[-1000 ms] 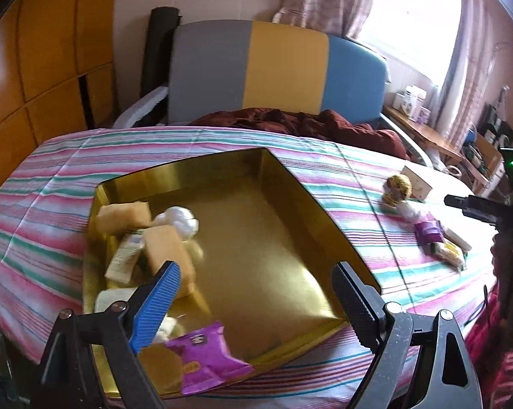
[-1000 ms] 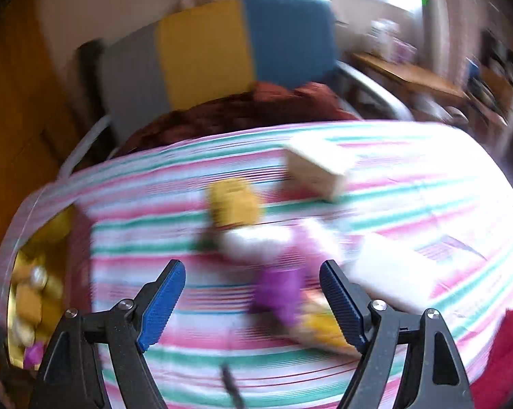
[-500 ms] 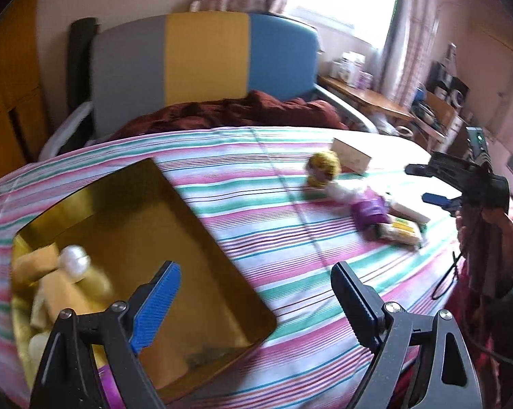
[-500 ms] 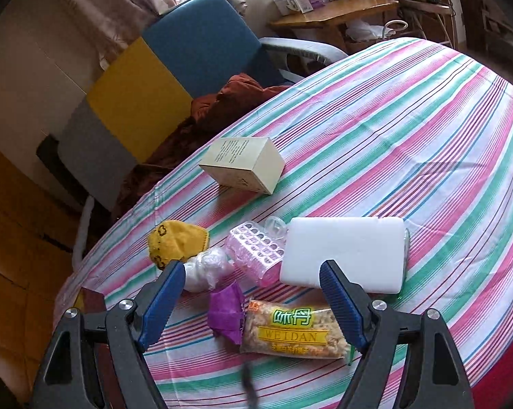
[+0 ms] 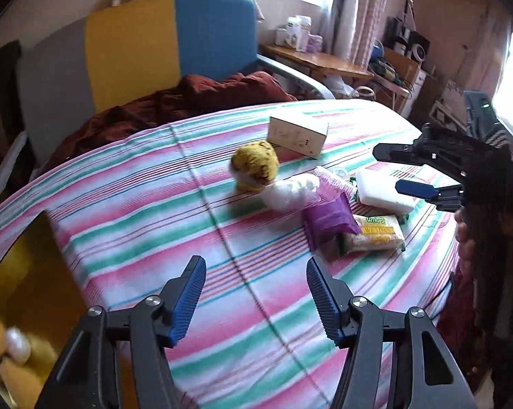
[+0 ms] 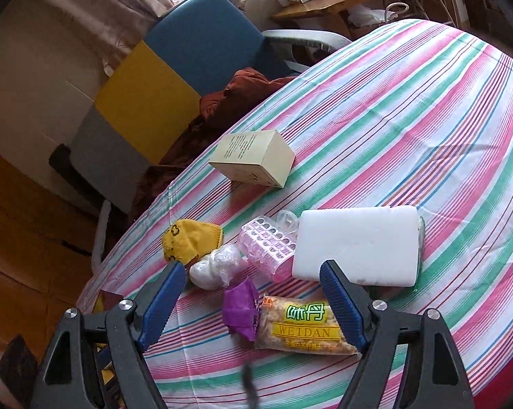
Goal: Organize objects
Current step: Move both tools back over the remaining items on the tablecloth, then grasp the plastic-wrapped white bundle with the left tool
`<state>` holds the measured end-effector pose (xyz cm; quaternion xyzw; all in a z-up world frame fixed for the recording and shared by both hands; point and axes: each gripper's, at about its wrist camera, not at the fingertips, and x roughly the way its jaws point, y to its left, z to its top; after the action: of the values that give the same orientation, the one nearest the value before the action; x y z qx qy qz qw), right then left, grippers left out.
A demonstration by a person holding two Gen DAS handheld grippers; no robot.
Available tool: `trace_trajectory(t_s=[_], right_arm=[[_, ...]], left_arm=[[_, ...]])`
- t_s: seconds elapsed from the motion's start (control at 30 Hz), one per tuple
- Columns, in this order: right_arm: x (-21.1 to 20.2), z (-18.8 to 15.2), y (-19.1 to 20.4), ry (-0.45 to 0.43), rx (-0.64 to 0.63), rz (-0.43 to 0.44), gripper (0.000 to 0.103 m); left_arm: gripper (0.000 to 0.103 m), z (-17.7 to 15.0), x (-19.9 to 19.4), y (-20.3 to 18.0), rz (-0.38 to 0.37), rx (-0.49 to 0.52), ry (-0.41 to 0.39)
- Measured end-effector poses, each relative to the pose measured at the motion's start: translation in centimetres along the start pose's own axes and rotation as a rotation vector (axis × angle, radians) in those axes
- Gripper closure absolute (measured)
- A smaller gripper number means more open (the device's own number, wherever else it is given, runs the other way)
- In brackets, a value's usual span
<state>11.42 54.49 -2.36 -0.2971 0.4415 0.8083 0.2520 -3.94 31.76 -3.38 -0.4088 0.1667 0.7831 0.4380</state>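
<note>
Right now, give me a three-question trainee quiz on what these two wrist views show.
1. True or false: the right gripper holds the WEIDAN snack pack.
2. Which item touches the yellow knit hat? A) cream box B) white wrapped bundle C) white foam block
3. Fill in: the left gripper hovers over bare striped ____.

Key: 1. False: its jaws stand open above the pack. 2. B. 3. Tablecloth; nothing sits between the jaws, which have just been closing.

Your left gripper (image 5: 254, 294) has swung from the gold tray (image 5: 28, 272), now at 8 o'clock, its fingers just closing on nothing.
</note>
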Motion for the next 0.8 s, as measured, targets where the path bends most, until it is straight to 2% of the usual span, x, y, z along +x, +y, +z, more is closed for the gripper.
trace_trajectory(t_s=[0.17,0.3,0.5,0.67,0.73,0.77,0.8], right_arm=[[0.0,0.0,-0.2,0.004,0.012,0.014,0.02],[0.1,0.1,-0.1,0.01,0.008,0.025,0.02],[0.4,0.1,-0.2,0.026,0.017,0.039,0.02],[0.8,0.1,-0.2,0.045,0.014,0.046,0.02],[0.9,0.0,-0.1,0.048,0.012,0.045,0.02],[1.0,0.0,-0.1,0.05,0.012,0.044,0.02],[1.0,0.0,-0.2,0.051,0.015,0.043,0.02]], left_arm=[[0.041,1.8,3.6,-0.7,-0.035,0.008,0.048],[0.039,3.1,6.8,-0.6,-0.059,-0.033,0.097],[0.021,5.0,9.9,-1.1,-0.112,-0.096,0.104],[0.014,6.6,11.9,-1.6,-0.122,-0.128,0.096],[0.014,7.0,12.9,-1.8,-0.121,-0.133,0.101],[0.017,7.2,13.3,-1.9,-0.116,-0.13,0.099],[0.029,7.2,13.8,-1.9,-0.106,-0.124,0.103]])
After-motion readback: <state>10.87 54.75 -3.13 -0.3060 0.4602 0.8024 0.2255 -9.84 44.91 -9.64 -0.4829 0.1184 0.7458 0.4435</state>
